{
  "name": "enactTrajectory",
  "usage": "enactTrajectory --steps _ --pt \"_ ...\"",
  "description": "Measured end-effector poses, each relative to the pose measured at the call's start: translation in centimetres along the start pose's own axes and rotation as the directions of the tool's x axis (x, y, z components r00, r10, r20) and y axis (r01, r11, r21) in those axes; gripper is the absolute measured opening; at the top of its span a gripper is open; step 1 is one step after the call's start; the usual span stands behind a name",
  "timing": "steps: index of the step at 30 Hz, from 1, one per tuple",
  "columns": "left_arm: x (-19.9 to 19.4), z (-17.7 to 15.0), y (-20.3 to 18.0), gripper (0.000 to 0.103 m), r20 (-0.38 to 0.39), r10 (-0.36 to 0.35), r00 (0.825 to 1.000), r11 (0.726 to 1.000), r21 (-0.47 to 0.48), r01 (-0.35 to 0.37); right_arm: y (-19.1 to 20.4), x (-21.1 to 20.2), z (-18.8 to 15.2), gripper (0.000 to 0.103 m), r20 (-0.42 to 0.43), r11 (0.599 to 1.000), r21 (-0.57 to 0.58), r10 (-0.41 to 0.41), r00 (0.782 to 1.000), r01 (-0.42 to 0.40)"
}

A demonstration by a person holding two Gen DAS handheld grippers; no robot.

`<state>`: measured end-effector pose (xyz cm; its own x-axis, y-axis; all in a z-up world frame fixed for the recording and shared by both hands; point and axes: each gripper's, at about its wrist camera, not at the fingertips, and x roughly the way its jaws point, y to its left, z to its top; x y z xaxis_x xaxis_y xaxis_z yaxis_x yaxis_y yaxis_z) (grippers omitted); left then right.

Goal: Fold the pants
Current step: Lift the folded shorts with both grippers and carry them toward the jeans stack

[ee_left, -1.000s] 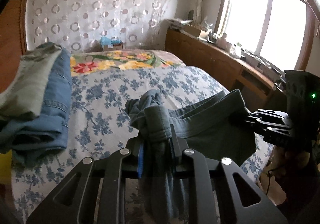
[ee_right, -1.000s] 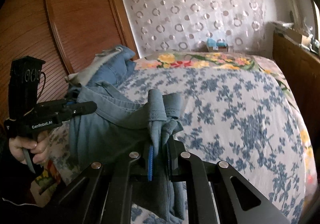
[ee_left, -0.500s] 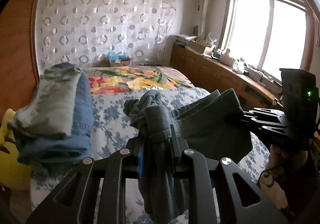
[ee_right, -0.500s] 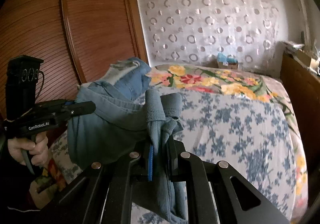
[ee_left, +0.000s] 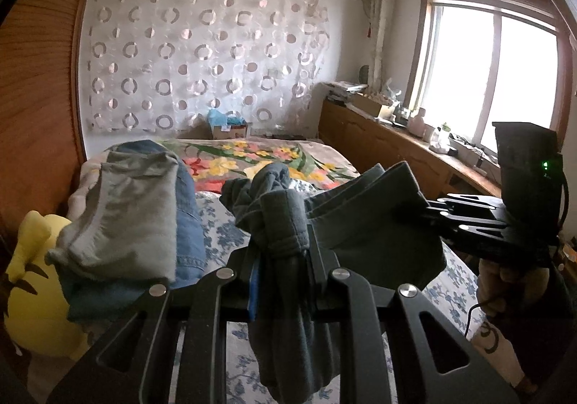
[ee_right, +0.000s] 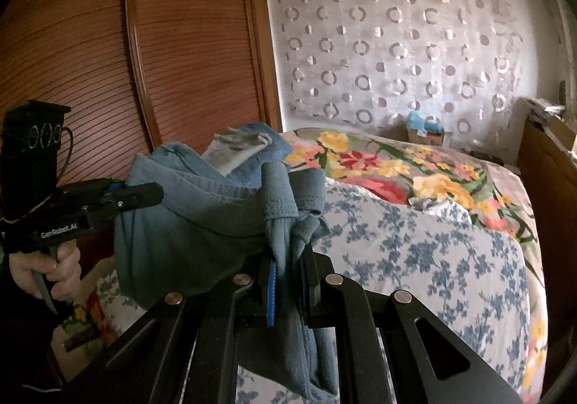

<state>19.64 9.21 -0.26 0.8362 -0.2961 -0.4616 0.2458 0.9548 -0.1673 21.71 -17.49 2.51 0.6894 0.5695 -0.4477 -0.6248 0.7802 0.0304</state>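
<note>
Both grippers, left gripper (ee_left: 281, 260) and right gripper (ee_right: 288, 267), clench the pants (ee_left: 360, 223), stretched sideways between them above the bed (ee_right: 414, 242); fabric hangs toward 6 o'clock.

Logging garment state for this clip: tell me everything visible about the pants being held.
The grey-blue pants look like soft, heavy cotton with stitched hems. They hang lifted above the floral bedspread, stretched between the left gripper and right gripper, each shut on a bunched edge. Loose cloth droops below both grippers.

"GenRobot.AI" on left hand-held gripper (ee_right: 139, 192)
</note>
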Motion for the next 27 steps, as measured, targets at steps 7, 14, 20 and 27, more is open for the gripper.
enactTrajectory --steps 7,14,20,27 --pt "-0.2 2.0 1.4 0.021 0.042 0.029 0.999 1.000 0.001 -0.029 0.3 2.1 2.1 0.010 0.015 0.998 -0.058 0.016 1.000 -0.015" --pt "-0.1 4.0 4.1 0.021 0.072 0.096 0.993 0.995 0.001 -0.097 -0.4 5.4 4.5 0.010 0.058 0.993 -0.115 0.031 0.998 -0.024" --pt "0.8 4.7 6.6 0.021 0.073 0.155 0.985 0.988 -0.031 -0.153 -1.1 9.3 5.8 0.010 0.083 0.989 -0.142 0.060 0.995 -0.048" --pt "1.5 5.0 7.3 0.021 0.073 0.189 0.979 0.981 -0.057 -0.185 -0.7 12.6 6.4 0.010 0.102 0.974 -0.224 0.071 0.992 -0.046"
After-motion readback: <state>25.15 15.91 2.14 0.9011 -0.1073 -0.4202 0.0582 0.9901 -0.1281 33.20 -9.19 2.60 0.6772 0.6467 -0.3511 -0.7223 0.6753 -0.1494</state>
